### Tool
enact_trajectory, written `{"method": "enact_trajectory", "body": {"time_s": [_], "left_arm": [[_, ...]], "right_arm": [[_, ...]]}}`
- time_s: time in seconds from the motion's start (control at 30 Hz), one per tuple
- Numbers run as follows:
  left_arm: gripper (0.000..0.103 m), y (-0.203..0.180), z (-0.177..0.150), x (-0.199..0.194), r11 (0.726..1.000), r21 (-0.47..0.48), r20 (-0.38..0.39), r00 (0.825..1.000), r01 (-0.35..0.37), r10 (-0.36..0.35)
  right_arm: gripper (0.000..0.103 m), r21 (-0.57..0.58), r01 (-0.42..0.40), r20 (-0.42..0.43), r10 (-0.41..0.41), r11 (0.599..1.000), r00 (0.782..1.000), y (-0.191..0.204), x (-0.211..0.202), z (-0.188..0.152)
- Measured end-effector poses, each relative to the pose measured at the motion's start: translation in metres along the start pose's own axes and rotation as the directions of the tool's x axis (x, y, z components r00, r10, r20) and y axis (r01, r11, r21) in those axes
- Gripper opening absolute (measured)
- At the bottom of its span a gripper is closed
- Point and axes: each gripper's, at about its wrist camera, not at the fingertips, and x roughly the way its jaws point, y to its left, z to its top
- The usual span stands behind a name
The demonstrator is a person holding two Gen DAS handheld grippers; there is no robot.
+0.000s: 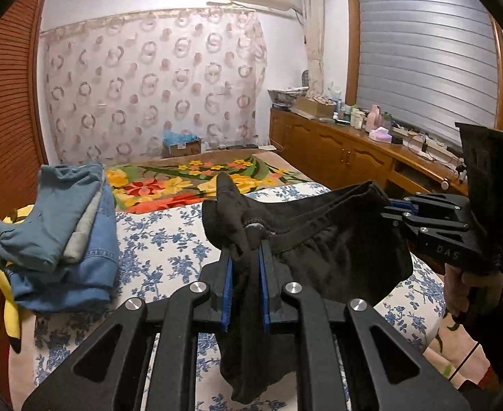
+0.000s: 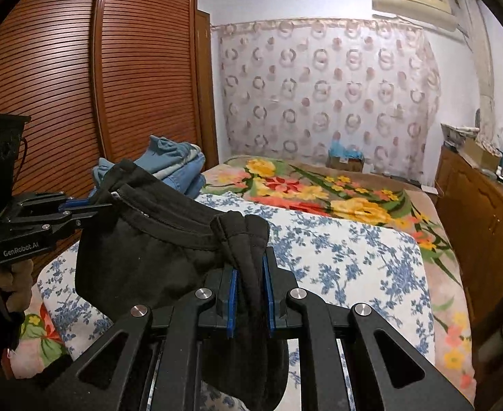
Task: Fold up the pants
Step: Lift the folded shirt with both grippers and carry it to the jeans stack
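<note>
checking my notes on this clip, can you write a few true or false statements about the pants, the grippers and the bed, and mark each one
1. Both grippers are clamped on the black pants. True: the left gripper and the right gripper each pinch bunched fabric.
2. The pants lie flat on the bed. False: they hang lifted between the grippers, above the blue floral sheet.
3. A pile of blue clothes sits on the bed near the wooden wardrobe. True.
4. The pants are light denim. False: they are black with an elastic waistband.
5. The window blind is rolled fully up. False: it covers the window.
</note>
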Motion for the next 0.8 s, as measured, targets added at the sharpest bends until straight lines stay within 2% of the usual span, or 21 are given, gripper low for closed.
{"method": "enact_trajectory", "body": {"time_s": [0.43, 0.6, 0.8], "left_arm": [[0.014, 0.031, -0.002, 0.0, 0.998, -0.025, 0.004, 0.999, -0.054, 0.054], [0.014, 0.048, 0.008, -0.004, 0.997, -0.033, 0.017, 0.997, -0.073, 0.074], [0.014, 0.067, 0.029, -0.007, 0.993, -0.034, 0.059, 0.991, -0.115, 0.117]], "right_arm": [[0.013, -0.07, -0.042, 0.016, 0.043, 0.997, 0.999, 0.012, 0.043, 0.016], [0.013, -0.093, -0.059, 0.026, 0.062, 0.994, 0.998, 0.009, 0.062, 0.031], [0.013, -0.128, -0.086, 0.082, 0.097, 0.988, 0.992, 0.003, 0.085, 0.061]]}}
